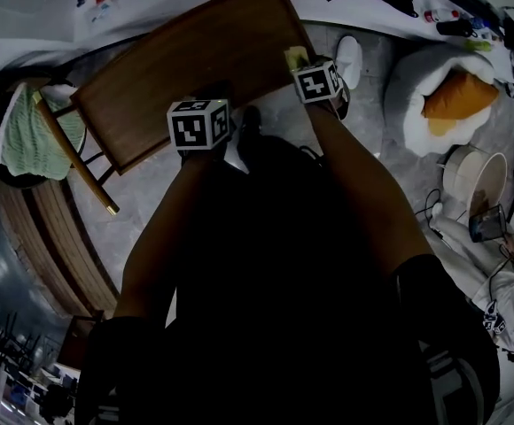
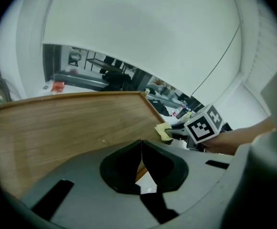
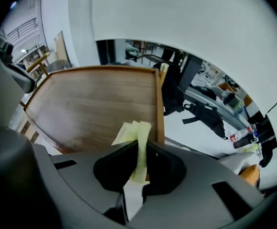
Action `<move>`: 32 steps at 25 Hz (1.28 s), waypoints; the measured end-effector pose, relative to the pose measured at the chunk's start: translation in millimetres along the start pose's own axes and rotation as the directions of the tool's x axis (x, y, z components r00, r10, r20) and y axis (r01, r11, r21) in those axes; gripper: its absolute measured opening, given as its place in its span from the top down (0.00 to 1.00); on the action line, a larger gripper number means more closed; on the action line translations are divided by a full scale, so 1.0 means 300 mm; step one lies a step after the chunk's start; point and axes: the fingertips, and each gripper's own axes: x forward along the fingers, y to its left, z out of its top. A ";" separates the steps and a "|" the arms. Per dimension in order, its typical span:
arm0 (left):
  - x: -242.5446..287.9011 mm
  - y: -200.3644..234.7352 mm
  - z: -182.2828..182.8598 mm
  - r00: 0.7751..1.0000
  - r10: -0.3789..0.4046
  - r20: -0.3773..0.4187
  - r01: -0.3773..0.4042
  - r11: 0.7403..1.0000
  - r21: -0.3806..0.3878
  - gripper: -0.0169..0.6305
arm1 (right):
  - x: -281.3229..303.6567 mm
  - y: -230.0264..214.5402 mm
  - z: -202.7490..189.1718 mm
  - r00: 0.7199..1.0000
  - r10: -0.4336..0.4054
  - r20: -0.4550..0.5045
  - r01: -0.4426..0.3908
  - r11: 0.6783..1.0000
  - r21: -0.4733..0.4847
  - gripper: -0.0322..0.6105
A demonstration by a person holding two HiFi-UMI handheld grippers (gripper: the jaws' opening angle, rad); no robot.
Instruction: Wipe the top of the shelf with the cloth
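Observation:
The shelf top (image 1: 195, 69) is a brown wooden board, seen from above in the head view. My right gripper (image 3: 139, 144) is shut on a folded pale yellow cloth (image 3: 134, 140), which sticks out over the board's near right corner (image 3: 155, 132). The same cloth (image 1: 296, 57) shows as a small yellow patch ahead of the right marker cube (image 1: 317, 81). My left gripper (image 2: 141, 151) is shut with nothing between its jaws, held at the board's near edge (image 2: 81, 132). From the left gripper view the cloth (image 2: 163, 131) and right gripper (image 2: 203, 124) appear at the board's right side.
A round dark basket with a green cloth (image 1: 28, 131) stands left of the shelf. A white cushion with an orange centre (image 1: 447, 100) lies on the floor at the right. A bucket (image 1: 478, 177) sits below it. Black bags (image 3: 205, 113) lie beyond the shelf.

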 end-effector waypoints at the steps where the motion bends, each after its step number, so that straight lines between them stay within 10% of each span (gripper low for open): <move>1: -0.021 0.017 -0.012 1.000 0.002 0.001 -0.002 1.000 -0.006 0.95 | -0.002 -0.005 -0.005 1.000 -0.013 -0.004 0.013 1.000 0.012 0.88; 8: -0.238 0.197 -0.060 0.998 0.043 0.055 -0.040 0.997 -0.062 0.95 | -0.045 0.007 0.080 0.999 -0.019 0.029 0.019 1.000 0.000 0.88; 14: -0.472 0.395 -0.060 0.989 0.059 0.138 -0.045 0.994 -0.102 0.95 | -0.211 0.465 0.388 0.921 0.268 0.284 -0.246 0.963 -0.110 0.88; 20: -0.734 0.480 0.025 0.958 0.033 0.285 -0.010 0.997 -0.079 0.95 | -0.484 1.062 0.656 0.659 0.638 0.398 -0.584 0.768 -0.264 0.88; 26: -1.043 0.469 0.080 0.887 -0.101 0.452 0.086 0.995 0.053 0.95 | -0.802 1.386 0.779 0.311 0.876 0.370 -0.756 0.464 -0.462 0.88; 32: -1.295 0.427 0.097 0.806 -0.191 0.560 0.121 0.980 0.160 0.95 | -1.071 1.424 0.848 0.154 0.886 0.437 -0.677 0.417 -0.607 0.88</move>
